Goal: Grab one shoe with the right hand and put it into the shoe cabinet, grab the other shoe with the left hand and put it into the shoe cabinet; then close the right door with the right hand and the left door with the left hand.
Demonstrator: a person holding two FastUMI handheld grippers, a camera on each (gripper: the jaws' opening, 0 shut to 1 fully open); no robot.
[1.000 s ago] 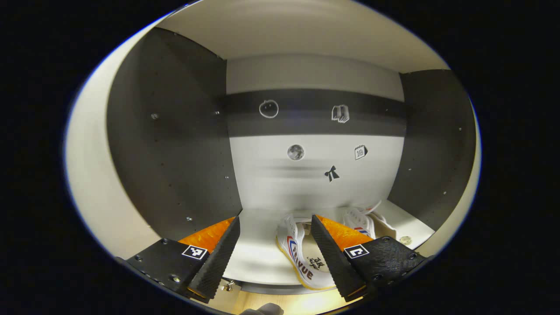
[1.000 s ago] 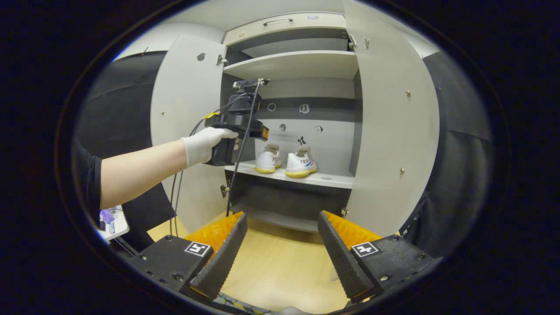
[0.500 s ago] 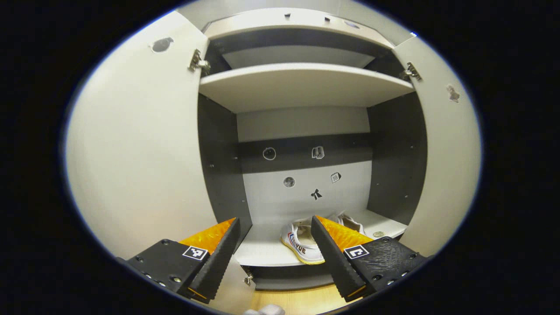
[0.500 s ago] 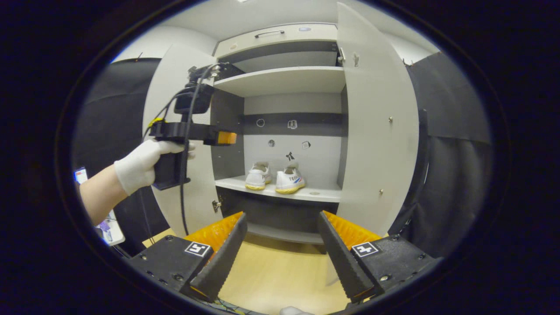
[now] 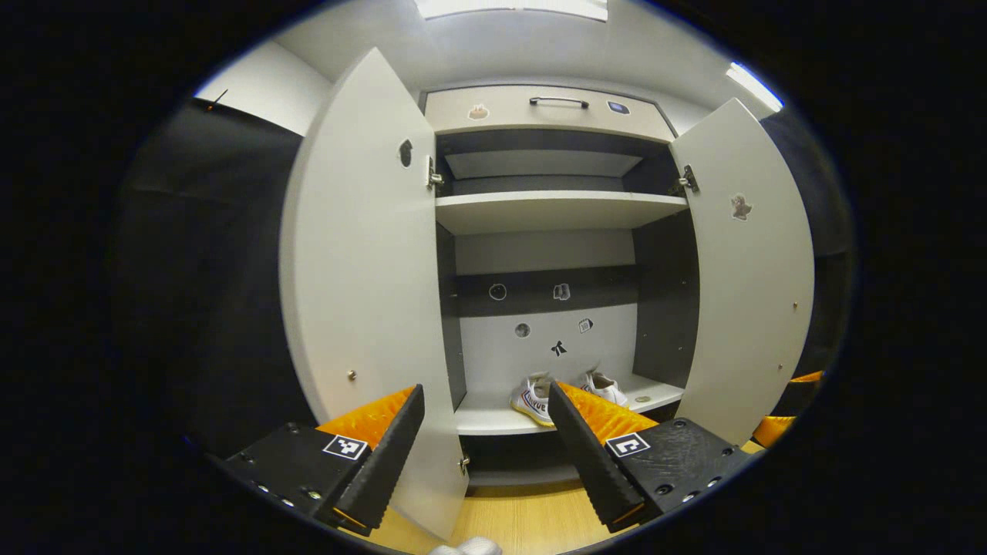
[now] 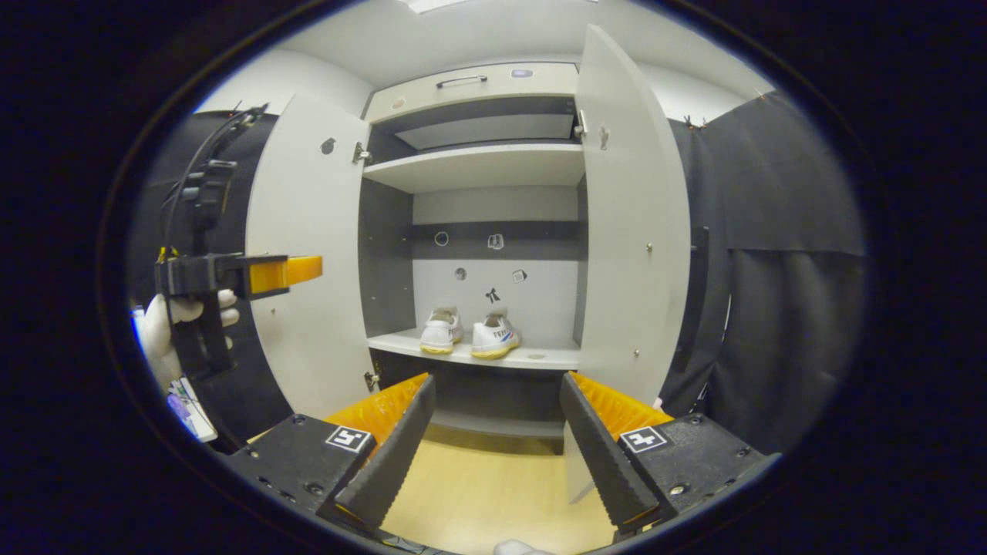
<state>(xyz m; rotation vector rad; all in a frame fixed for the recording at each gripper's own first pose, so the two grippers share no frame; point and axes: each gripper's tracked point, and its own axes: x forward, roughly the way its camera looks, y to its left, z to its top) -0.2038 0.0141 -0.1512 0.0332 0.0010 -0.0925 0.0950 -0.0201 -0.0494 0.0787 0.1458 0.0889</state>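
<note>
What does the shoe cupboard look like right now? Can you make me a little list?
shoes: two shoes side by side on the lower shelf
left door: open
right door: open
left tongs: open, holding nothing
right tongs: open, holding nothing
top shelf: nothing seen on it
done: shoes put away
left to do: shut both doors

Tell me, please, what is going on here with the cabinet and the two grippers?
A person is putting away shoes with a hand-held gripper in each hand. Both white shoes sit side by side on the shoe cabinet's lower shelf. The left door and right door both stand open. The left gripper and right gripper are open, empty and out in front of the cabinet, so closing the doors remains.
</note>
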